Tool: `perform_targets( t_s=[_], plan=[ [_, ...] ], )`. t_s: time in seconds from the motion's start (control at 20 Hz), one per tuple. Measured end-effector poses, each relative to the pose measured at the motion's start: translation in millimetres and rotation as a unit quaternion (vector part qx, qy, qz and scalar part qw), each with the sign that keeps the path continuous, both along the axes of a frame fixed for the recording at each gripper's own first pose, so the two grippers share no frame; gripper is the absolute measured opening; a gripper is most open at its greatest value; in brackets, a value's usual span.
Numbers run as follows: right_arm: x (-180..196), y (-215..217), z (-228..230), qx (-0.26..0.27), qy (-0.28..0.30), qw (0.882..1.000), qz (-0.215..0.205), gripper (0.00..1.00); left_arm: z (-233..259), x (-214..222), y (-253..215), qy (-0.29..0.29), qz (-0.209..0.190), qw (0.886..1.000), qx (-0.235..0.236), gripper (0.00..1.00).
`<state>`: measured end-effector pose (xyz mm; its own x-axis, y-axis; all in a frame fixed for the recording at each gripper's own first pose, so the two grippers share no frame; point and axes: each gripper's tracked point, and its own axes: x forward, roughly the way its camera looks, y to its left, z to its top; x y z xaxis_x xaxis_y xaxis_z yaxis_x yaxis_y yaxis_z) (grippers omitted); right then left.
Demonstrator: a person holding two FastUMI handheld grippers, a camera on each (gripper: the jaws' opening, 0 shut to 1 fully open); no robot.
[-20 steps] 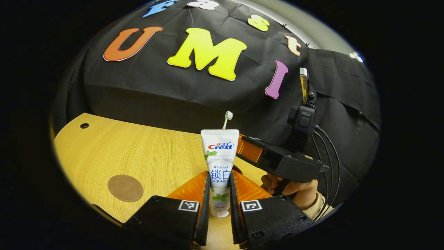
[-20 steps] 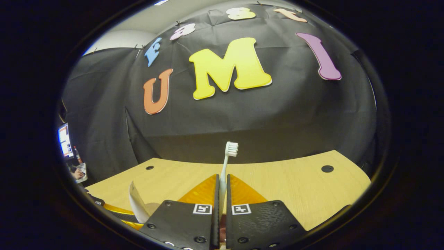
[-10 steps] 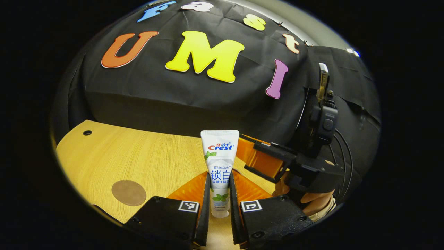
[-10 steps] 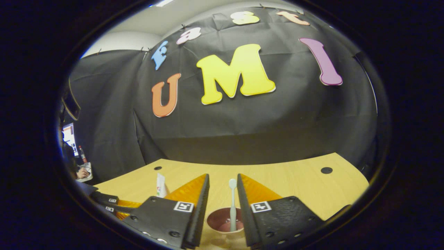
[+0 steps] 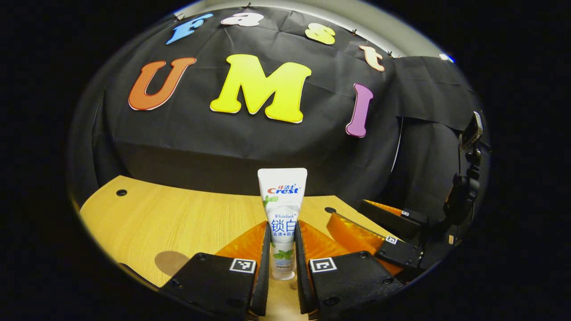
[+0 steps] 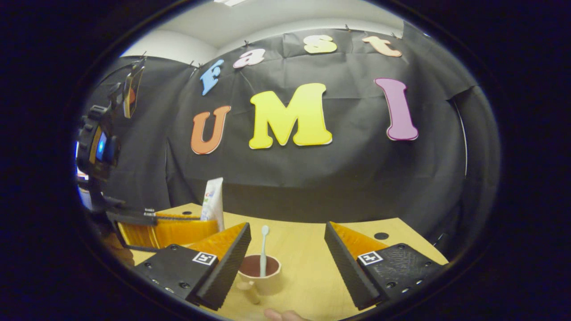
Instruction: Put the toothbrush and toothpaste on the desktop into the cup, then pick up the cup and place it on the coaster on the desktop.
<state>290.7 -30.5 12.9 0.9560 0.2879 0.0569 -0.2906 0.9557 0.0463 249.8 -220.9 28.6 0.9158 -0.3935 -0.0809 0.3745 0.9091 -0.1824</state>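
The white toothpaste tube (image 5: 282, 209) stands upright between my left gripper's (image 5: 282, 249) fingers, which are shut on its lower half. The right gripper view shows that tube (image 6: 213, 203) and the left gripper (image 6: 198, 223) at the left. My right gripper (image 6: 285, 258) is open wide and holds nothing. Between and beyond its fingers a small beige cup (image 6: 263, 275) sits on the desk, with the white toothbrush (image 6: 264, 247) standing in it, head up. The brown round coaster (image 5: 171, 262) lies at the lower left of the left gripper view. The right gripper (image 5: 348, 210) shows open to the right there.
The light wooden desk (image 5: 187, 214) has small dark holes near its far corners (image 5: 121, 192) (image 6: 381, 235). The cup's handle (image 6: 250, 292) points toward the camera. A fingertip (image 6: 281, 314) shows at the bottom edge. A camera mount (image 6: 100, 142) rises above the left gripper.
My right gripper opened, left the toothbrush in the cup, and drew back with its fingers spreading wider. The left gripper stayed shut on the toothpaste.
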Motion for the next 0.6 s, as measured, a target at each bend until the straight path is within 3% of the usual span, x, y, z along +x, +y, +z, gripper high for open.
perform_targets(
  t_s=[0.3,0.6],
  plan=[
    [-16.2,-36.8,-28.4,0.035,0.032,0.999,-0.019,0.97,13.0,27.0,-20.1,-0.033,0.008,0.999,0.003,0.3],
    [-23.4,-44.6,-38.7,0.044,0.045,0.998,-0.026,0.97,-13.0,36.5,-31.8,0.004,0.005,1.0,0.012,0.32]
  ],
)
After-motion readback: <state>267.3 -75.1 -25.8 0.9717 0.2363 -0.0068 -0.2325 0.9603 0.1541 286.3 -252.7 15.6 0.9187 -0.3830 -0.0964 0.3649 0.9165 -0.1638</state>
